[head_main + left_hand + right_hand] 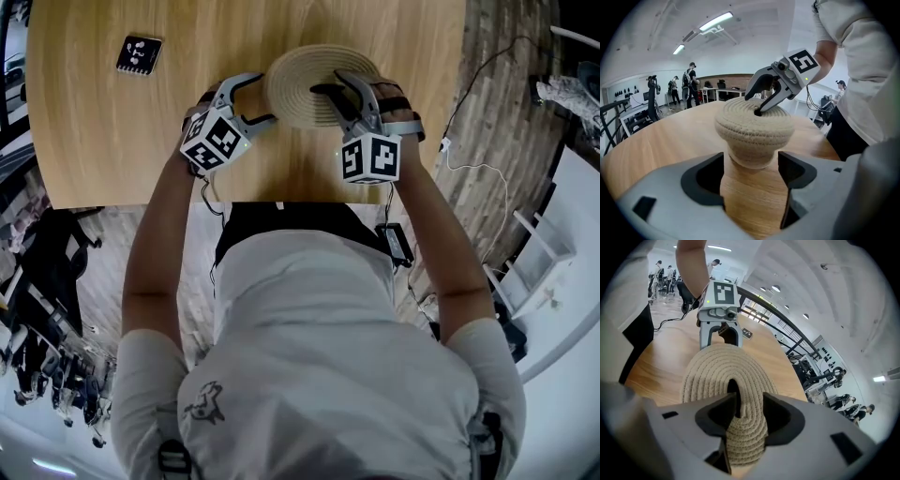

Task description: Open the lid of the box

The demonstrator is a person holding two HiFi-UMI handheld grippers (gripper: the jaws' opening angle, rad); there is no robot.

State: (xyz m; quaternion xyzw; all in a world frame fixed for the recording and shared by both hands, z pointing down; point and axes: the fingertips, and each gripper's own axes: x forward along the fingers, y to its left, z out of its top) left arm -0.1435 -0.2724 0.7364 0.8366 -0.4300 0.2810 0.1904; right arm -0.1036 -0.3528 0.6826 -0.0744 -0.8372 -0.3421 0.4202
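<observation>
On the desk, the left gripper has its fingers spread beside the box, top centre. The right gripper holds its fingers apart over the lid. Farther off, a card lies upper left, with plank floor at right.

A round box of coiled beige rope is being seen upright in the upper middle of the head view. Its wider, domed lid is being carried closed on the narrower body, overhanging it all round, with a small raised loop at its centre.
</observation>
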